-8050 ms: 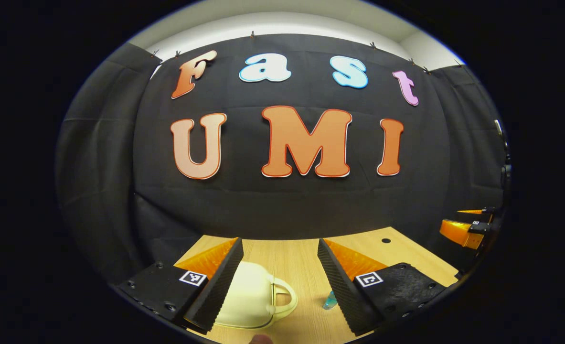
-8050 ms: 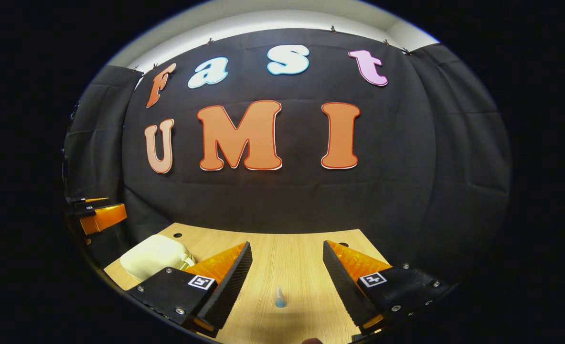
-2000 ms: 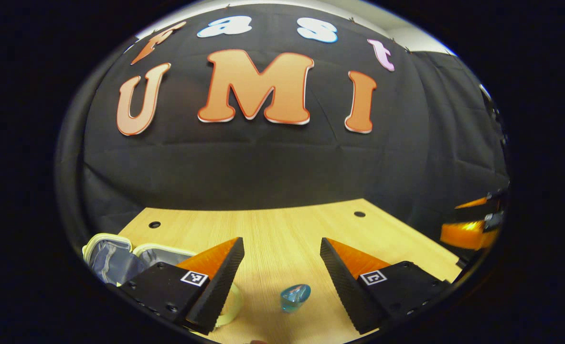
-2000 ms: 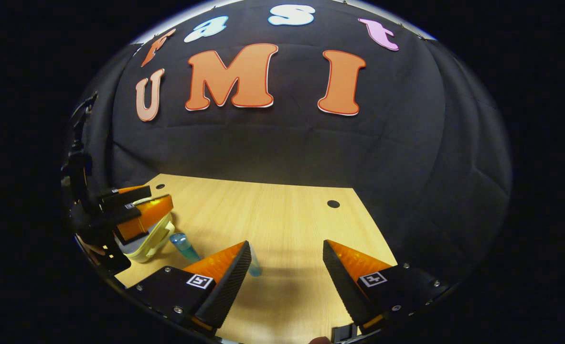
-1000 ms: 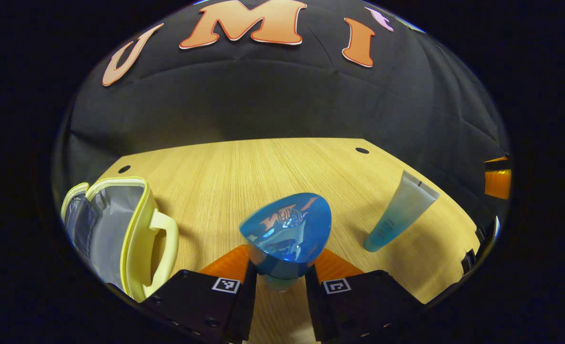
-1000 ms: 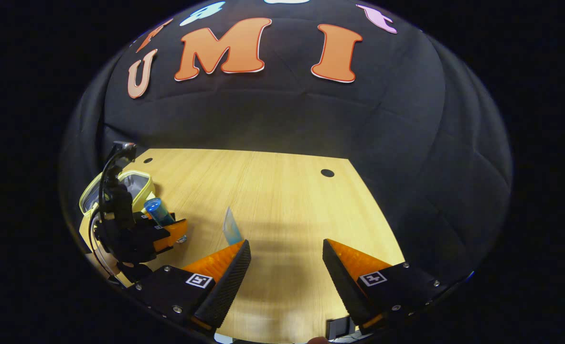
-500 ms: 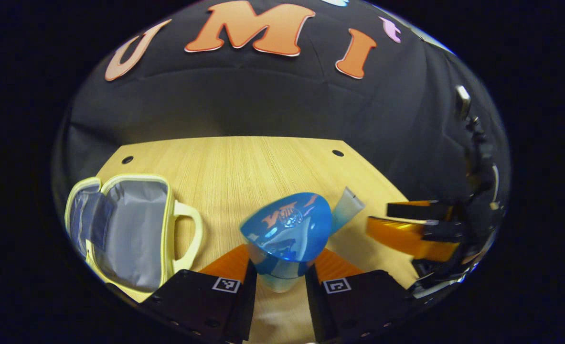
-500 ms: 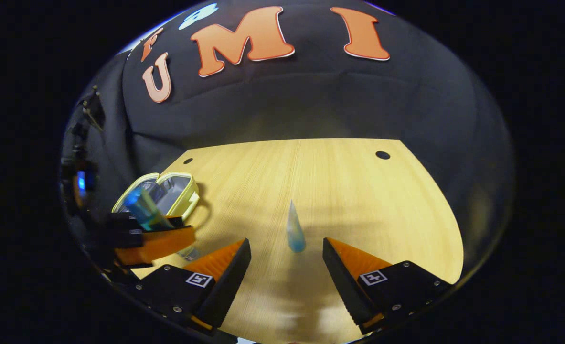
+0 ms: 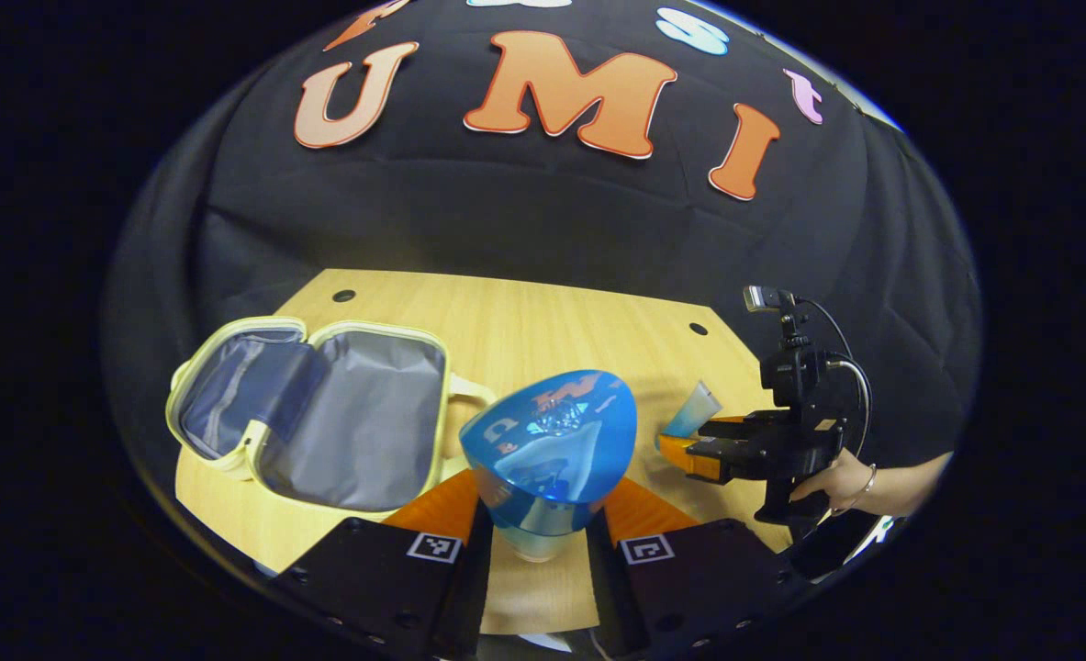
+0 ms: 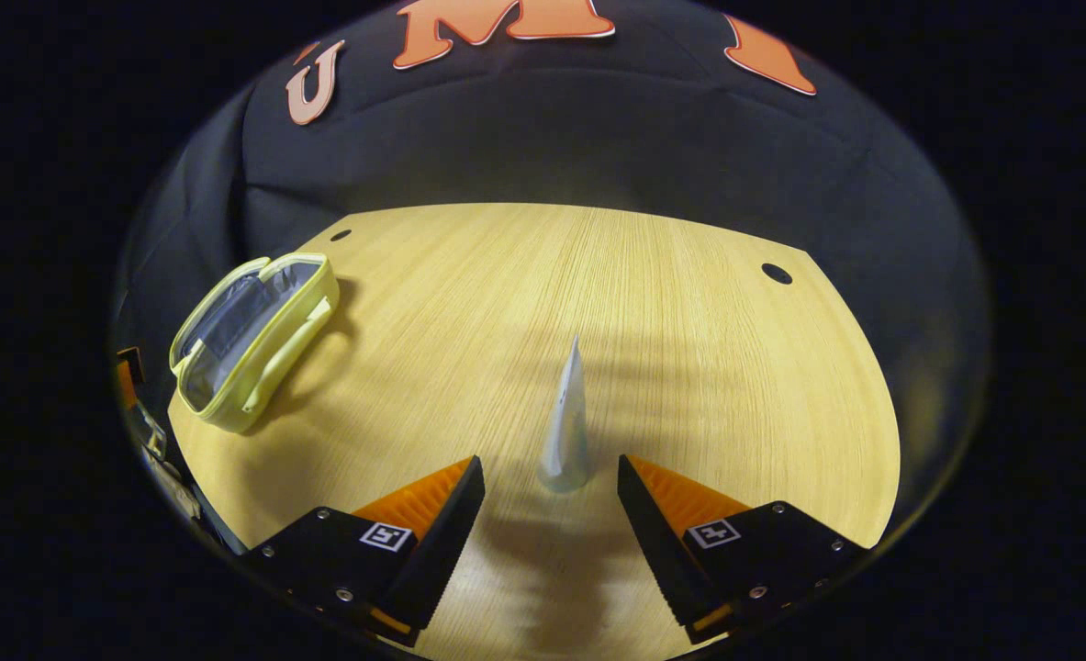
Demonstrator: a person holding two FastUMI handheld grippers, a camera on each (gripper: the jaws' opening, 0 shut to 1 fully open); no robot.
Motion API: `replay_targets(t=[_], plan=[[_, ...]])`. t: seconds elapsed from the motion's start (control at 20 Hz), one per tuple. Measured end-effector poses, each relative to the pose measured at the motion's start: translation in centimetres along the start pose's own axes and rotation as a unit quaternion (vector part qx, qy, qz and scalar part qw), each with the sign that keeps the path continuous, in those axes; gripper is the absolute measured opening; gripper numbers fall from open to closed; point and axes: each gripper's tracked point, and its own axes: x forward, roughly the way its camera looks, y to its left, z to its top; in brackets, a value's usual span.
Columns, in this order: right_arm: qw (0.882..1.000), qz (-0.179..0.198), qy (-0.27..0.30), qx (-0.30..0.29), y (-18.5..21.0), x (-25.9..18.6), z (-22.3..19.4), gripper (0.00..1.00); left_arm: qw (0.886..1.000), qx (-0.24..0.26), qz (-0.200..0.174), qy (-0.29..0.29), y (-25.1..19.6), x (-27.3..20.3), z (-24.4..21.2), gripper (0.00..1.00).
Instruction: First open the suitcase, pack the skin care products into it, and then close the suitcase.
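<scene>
In the left gripper view, the left gripper (image 9: 531, 551) is clamped on a blue bottle (image 9: 550, 464), both fingers pressing its lower, paler part while the broad blue end bulges toward the camera. Beyond and to its left the pale yellow suitcase (image 9: 313, 413) lies open flat on the wooden desk (image 9: 524, 312), both grey-lined halves facing up, its handle (image 9: 469, 390) pointing toward the bottle. It sits near the desk's left edge, toward the front corner. A round hole shows near each rear corner of the desk.

The same view catches the right gripper (image 9: 689, 447) from the side, held by a person's hand (image 9: 836, 477) with a bracelet at the wrist, over the right part of the desk. Its fingers lie on either side of the base of a pale blue tube (image 9: 694, 415); whether they touch it cannot be told from here.

The right gripper view settles that: the right gripper (image 10: 550, 477) stands wide, and the tube (image 10: 568, 431) rests on the desk (image 10: 689, 303) between its fingers, apart from both, its flat crimped end pointing away toward the desk's rear edge. From this side the suitcase (image 10: 249, 335) appears edge-on near the left edge, well apart from the tube, its grey lining partly seen.
</scene>
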Motion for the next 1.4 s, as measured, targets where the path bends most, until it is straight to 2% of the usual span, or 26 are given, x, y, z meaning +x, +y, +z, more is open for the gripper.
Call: replay_targets(t=[0.1,0.2,0.3,0.35,0.45,0.55,0.7,0.9,1.0,1.05,1.1,1.15,1.3,1.4], plan=[[1.0,0.006,0.008,0.0,0.3,0.8,-0.3,0.89,1.0,-0.008,0.014,0.0,1.4,-0.5,-0.3,0.48],[1.0,0.005,0.014,-0.004,0.2,1.8,-0.6,0.79,1.0,-0.018,0.024,-0.006,2.4,-0.8,-0.2,0.47],[1.0,-0.002,0.02,-0.002,-0.4,2.1,-0.7,0.53,0.999,-0.021,0.033,-0.009,3.2,-1.3,-0.6,0.47],[1.0,-0.001,0.018,0.0,-0.3,2.3,-0.3,0.46,0.999,-0.022,0.033,-0.01,3.4,-1.4,-0.8,0.47],[0.999,-0.011,0.028,-0.011,-0.7,1.9,-0.6,0.41,0.999,-0.03,0.036,-0.02,4.0,-1.8,-0.6,0.48],[1.0,-0.002,0.03,0.002,0.2,0.3,-0.3,0.39,0.999,-0.03,0.025,-0.02,4.9,-2.2,0.1,0.48],[0.998,0.058,0.016,0.028,3.9,-3.7,0.9,0.39,1.0,-0.024,0.004,-0.017,7.1,-3.2,3.2,0.49],[0.994,0.095,0.013,0.046,8.6,-6.8,2.1,0.39,1.0,0.011,0.001,-0.01,11.1,-4.1,7.4,0.48],[0.992,0.108,0.008,0.071,11.1,-7.8,2.8,0.39,0.999,0.013,-0.017,0.035,12.9,-3.7,7.5,0.47],[0.991,0.11,0.003,0.081,12.2,-8.1,3.2,0.43,0.997,0.009,-0.025,0.068,13.9,-3.2,6.8,0.48],[0.99,0.111,-0.002,0.091,13.4,-8.5,3.5,0.39,0.994,0.009,-0.032,0.099,14.8,-2.7,6.4,0.49],[0.988,0.114,-0.004,0.099,14.3,-8.8,3.7,0.39,0.991,0.019,-0.037,0.13,15.8,-2.4,5.8,0.49],[0.982,0.123,-0.008,0.143,17.0,-9.7,4.2,0.39,0.973,0.07,-0.034,0.216,19.5,0.3,3.5,0.48],[0.981,0.111,-0.018,0.157,17.7,-10.3,4.1,0.39,0.959,0.092,-0.028,0.265,20.7,1.9,2.1,0.48]])
